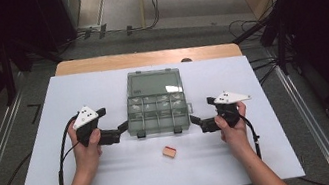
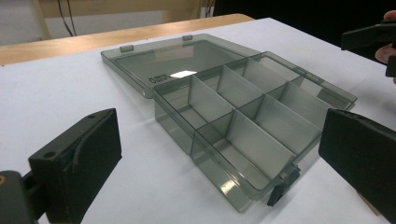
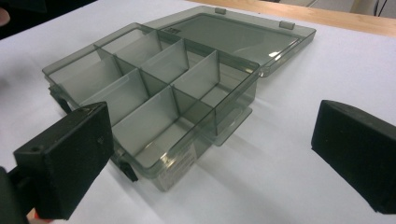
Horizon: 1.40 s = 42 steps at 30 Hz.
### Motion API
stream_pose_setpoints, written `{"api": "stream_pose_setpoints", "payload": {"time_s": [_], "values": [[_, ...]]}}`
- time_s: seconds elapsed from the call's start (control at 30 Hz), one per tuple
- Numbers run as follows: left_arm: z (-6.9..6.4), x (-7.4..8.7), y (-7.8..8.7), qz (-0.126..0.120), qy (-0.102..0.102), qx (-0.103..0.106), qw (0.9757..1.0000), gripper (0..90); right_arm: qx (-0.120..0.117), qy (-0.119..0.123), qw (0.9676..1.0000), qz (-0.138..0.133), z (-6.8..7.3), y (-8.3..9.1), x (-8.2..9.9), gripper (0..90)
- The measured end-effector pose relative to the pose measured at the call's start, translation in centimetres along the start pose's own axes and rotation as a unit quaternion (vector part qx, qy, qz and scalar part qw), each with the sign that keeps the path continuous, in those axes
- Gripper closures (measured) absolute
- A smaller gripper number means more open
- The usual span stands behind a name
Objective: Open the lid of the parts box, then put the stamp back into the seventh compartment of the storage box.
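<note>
The left gripper (image 1: 119, 132) has its fingers (image 2: 77, 165) spread wide, with nothing between them. The right gripper (image 1: 197, 123) has its fingers (image 3: 65, 163) spread wide too, and they hold nothing. Each gripper sits just beside the clear grey box (image 1: 157, 109), one on each side, pointing at it. The box lies in the middle of the white counter (image 1: 116, 181). Its lid (image 1: 154, 82) lies open and flat behind it. Inside are small walls that make little rooms. A small tan block (image 1: 169, 151) rests on the counter near the front of the box, between the two hands.
</note>
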State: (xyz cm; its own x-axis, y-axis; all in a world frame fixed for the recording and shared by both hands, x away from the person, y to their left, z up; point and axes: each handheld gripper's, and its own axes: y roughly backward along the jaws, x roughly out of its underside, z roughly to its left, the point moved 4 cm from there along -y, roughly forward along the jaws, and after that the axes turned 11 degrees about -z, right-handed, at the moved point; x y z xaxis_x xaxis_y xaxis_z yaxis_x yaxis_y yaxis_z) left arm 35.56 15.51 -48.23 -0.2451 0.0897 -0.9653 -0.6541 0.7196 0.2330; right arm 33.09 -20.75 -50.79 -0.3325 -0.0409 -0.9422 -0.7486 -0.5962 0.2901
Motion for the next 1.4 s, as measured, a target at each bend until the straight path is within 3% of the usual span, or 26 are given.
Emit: {"api": "stream_pose_setpoints", "payload": {"time_s": [0.17,0.4,0.83,1.4], "values": [[-0.3,0.2,0.8,-0.005,0.001,0.003,1.0000,0.0,-0.002,0.007,1.0000,-0.003,0.1,0.7,0.4,0.0],[-0.3,1.0,2.1,-0.001,0.000,0.000,1.0000,0.0,-0.006,-0.004,1.0000,-0.002,0.3,1.5,0.8,0.0],[1.1,1.0,5.4,-0.023,0.007,-0.023,0.9995,0.0,-0.013,0.002,0.9999,-0.008,1.3,2.6,0.5,0.0],[1.9,2.1,9.8,-0.037,0.014,-0.040,0.9984,0.0,-0.025,0.016,0.9994,0.015,2.1,2.3,0.6,0.0]]}}
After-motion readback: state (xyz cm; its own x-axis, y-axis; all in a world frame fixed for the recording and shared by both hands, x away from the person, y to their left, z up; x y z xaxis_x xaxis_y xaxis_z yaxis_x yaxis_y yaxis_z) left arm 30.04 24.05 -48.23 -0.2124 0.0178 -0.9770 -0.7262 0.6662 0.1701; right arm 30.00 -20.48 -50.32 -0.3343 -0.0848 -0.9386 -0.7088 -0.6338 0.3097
